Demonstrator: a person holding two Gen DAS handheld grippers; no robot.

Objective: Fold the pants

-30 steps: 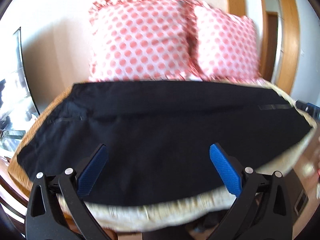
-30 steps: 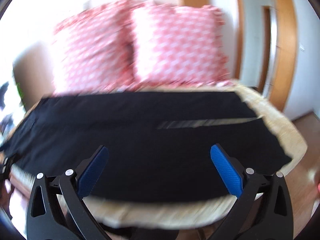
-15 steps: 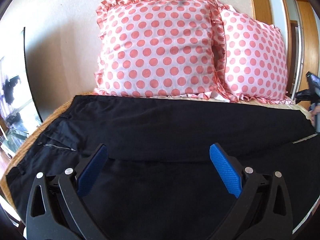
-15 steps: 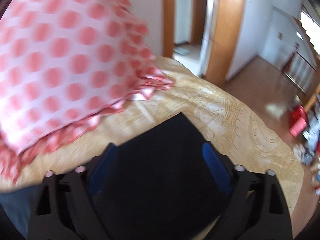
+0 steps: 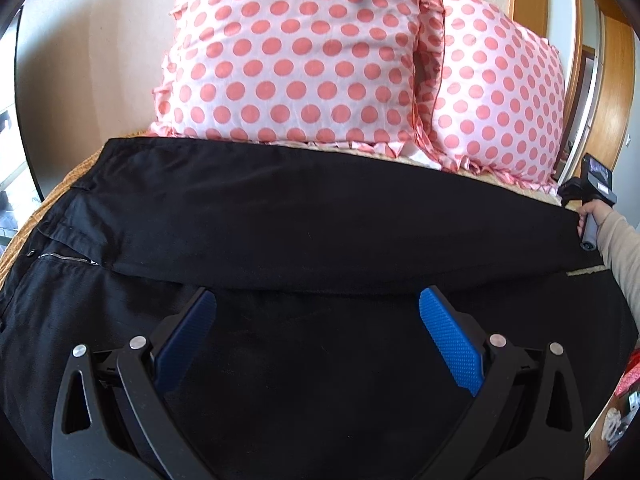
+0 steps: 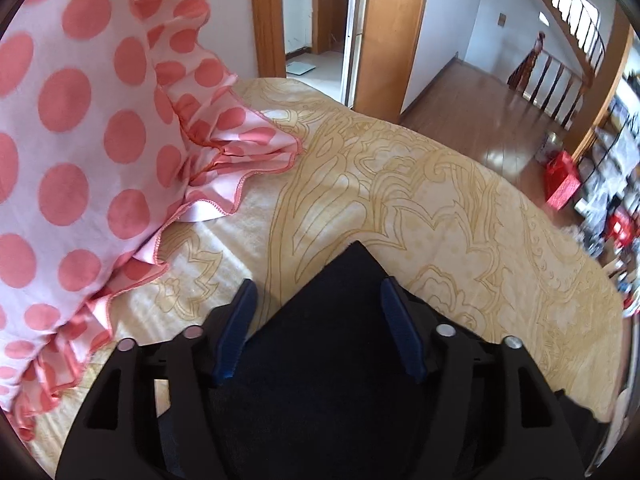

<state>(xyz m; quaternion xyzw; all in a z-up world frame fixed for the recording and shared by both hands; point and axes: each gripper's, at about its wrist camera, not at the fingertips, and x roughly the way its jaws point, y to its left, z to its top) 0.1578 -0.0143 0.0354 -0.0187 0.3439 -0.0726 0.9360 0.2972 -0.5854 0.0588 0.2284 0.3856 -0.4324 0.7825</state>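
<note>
Lying under spread left gripper [image 5: 316, 336] jaws, black pants [image 5: 320, 220]; hem corner between spread right gripper [image 6: 318, 320] jaws

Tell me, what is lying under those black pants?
The black pants lie on a yellow patterned bedspread, which shows bare past the pant-leg corner and beside the polka-dot pillows. Whatever sits directly beneath the cloth itself is covered.

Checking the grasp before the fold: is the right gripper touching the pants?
Cannot tell: in the right wrist view, the pants corner lies between the right gripper fingers, without visible contact.
</note>
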